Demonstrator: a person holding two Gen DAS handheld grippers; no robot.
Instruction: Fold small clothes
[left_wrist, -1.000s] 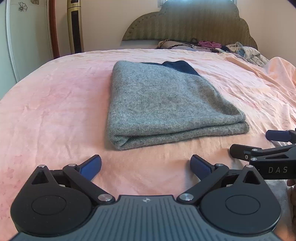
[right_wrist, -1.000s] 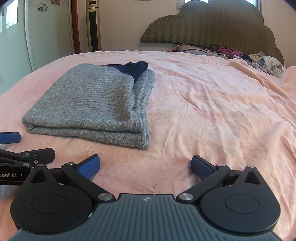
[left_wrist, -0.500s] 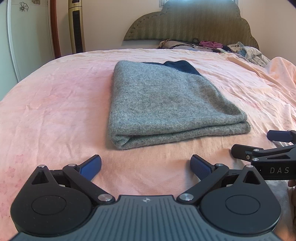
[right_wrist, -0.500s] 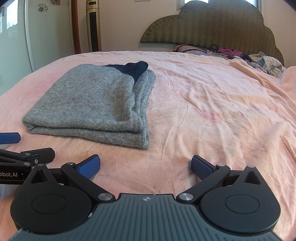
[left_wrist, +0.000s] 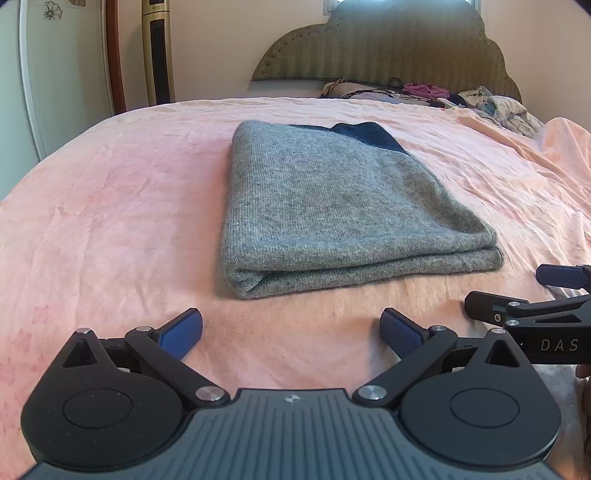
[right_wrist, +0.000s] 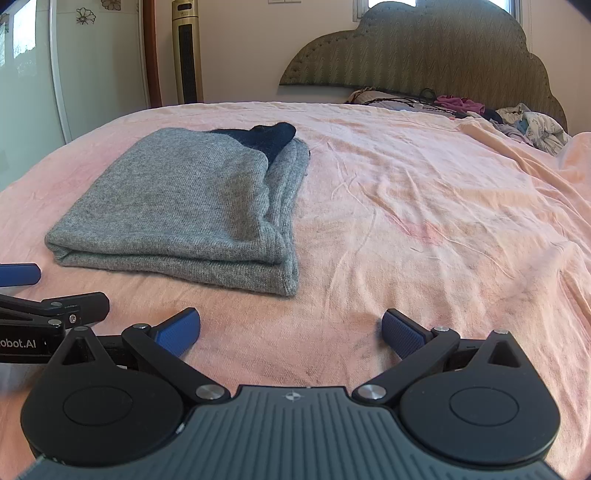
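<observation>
Grey sweater (left_wrist: 332, 206) lies folded on the pink bed (left_wrist: 110, 221); my left claw (left_wrist: 291, 330) and right claw (right_wrist: 291, 330) are wide open, holding nothing.

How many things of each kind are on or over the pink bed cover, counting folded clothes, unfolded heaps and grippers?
Folded clothes: 1, the grey sweater.
Unfolded heaps: 1, the pile of clothes by the headboard.
Grippers: 2, the left gripper and the right gripper, both open and empty.
Total: 4
</observation>
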